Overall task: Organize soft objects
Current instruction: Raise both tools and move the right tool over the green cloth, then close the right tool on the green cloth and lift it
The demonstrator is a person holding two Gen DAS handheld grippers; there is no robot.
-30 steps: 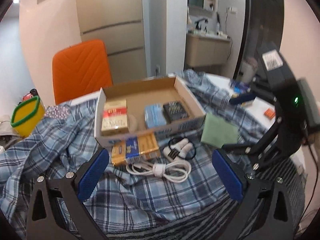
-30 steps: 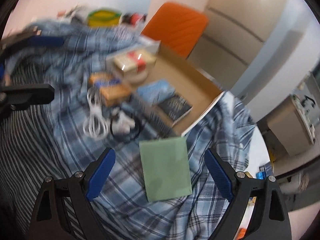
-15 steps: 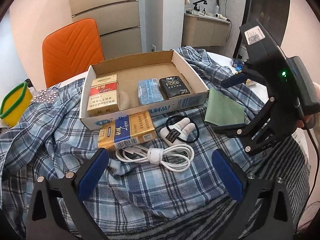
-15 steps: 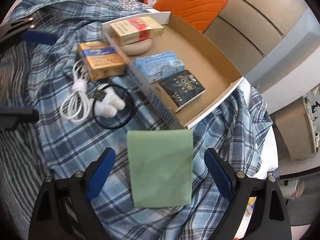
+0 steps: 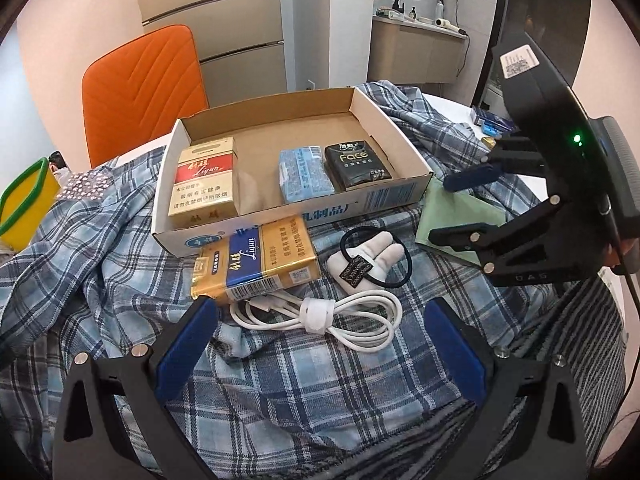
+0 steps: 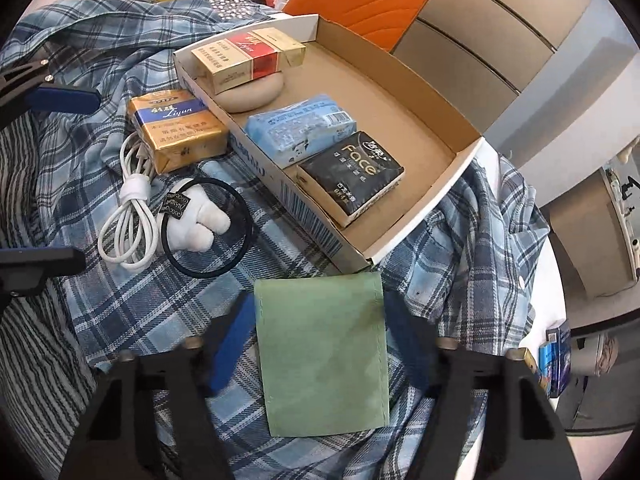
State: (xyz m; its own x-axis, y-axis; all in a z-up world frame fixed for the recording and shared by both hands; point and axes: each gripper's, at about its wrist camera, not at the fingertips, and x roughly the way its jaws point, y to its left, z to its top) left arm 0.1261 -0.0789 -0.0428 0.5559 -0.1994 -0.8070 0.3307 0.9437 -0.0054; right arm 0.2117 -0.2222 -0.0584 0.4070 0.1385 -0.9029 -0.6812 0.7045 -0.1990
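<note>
A cardboard tray (image 5: 400,196) (image 6: 400,80) on a plaid shirt holds a red cigarette pack (image 5: 204,182), a blue tissue pack (image 5: 304,174) (image 6: 300,128), a black Face tissue pack (image 5: 356,166) (image 6: 352,176) and a beige pad (image 6: 252,92). A green cloth pouch (image 6: 324,356) (image 5: 452,216) lies flat before the tray. My right gripper (image 6: 320,344) straddles the pouch, jaws partly closed, one on each side of it. My left gripper (image 5: 316,352) is open and empty above a white cable (image 5: 320,314).
A gold-blue cigarette pack (image 5: 256,260) (image 6: 176,128), a white plush hair tie (image 5: 370,256) (image 6: 200,220) and the cable (image 6: 128,216) lie on the shirt (image 5: 120,248). An orange chair (image 5: 144,88) and a yellow bin (image 5: 24,204) stand behind.
My right gripper moved down onto the green pouch and its jaws narrowed around it. The left gripper moved slightly nearer to the cable.
</note>
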